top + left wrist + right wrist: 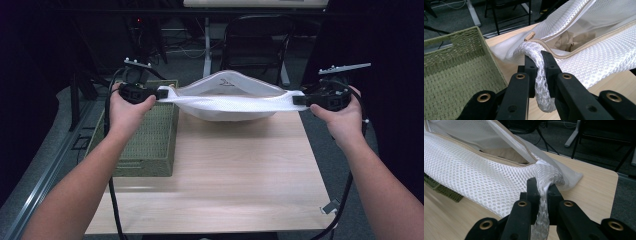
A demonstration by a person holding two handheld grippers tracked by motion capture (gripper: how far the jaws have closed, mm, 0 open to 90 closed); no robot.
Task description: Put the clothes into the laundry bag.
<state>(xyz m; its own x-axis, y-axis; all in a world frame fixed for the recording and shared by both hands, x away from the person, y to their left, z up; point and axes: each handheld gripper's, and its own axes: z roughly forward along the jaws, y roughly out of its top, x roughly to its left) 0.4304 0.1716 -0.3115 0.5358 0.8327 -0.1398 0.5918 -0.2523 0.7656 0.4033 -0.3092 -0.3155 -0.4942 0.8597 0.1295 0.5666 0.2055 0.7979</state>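
Two ends of my mesh bag [235,104] stretch between my clamped left gripper [159,93] and right gripper [296,99], tan cloth [570,41] inside.

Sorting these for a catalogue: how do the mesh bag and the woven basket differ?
The white mesh bag is soft netting, held stretched above the table between the left gripper and right gripper; the green woven basket is stiff and rests at the table's left edge. The bag holds something tan; the basket looks empty. Both are open-topped.
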